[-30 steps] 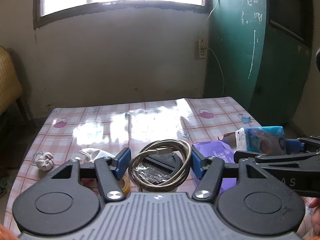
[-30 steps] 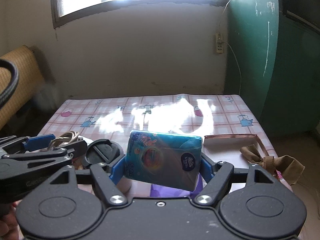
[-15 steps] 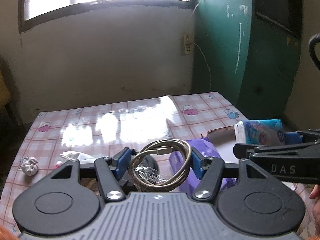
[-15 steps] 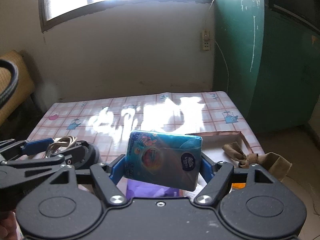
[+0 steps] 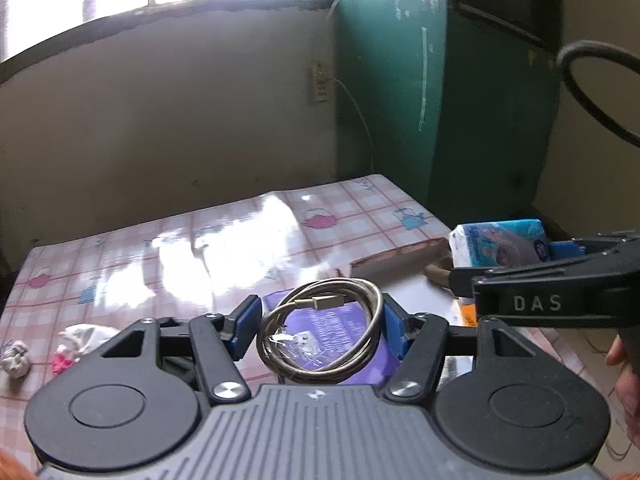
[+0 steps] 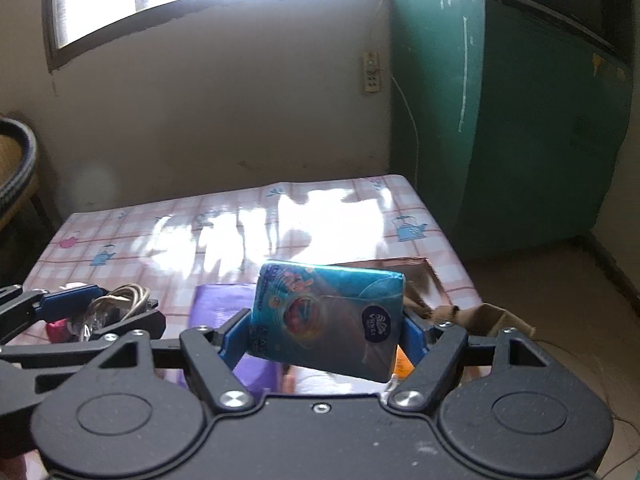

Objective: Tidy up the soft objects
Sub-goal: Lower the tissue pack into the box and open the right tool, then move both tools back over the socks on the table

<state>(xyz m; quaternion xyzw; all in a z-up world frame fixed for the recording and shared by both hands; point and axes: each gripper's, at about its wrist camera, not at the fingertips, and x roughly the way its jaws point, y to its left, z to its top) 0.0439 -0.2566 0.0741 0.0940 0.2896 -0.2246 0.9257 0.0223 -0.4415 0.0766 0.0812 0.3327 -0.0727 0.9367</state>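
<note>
- Left wrist view: the left gripper [image 5: 320, 326] holds a coiled cable [image 5: 320, 332] between its blue pads, above a purple pack [image 5: 332, 320] on the desk [image 5: 200, 248]. A cardboard box [image 5: 400, 260] lies beyond the pack; its contents are unclear.
- Right wrist view: the right gripper [image 6: 326, 330] clamps a blue tissue pack [image 6: 326, 320], lifted above the desk in front of the box.

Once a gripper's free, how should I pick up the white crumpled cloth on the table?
Pinch the white crumpled cloth at its raised, bunched middle, coming from above. It lies as a low heap on the table, with no edge standing up to catch sideways.
</note>
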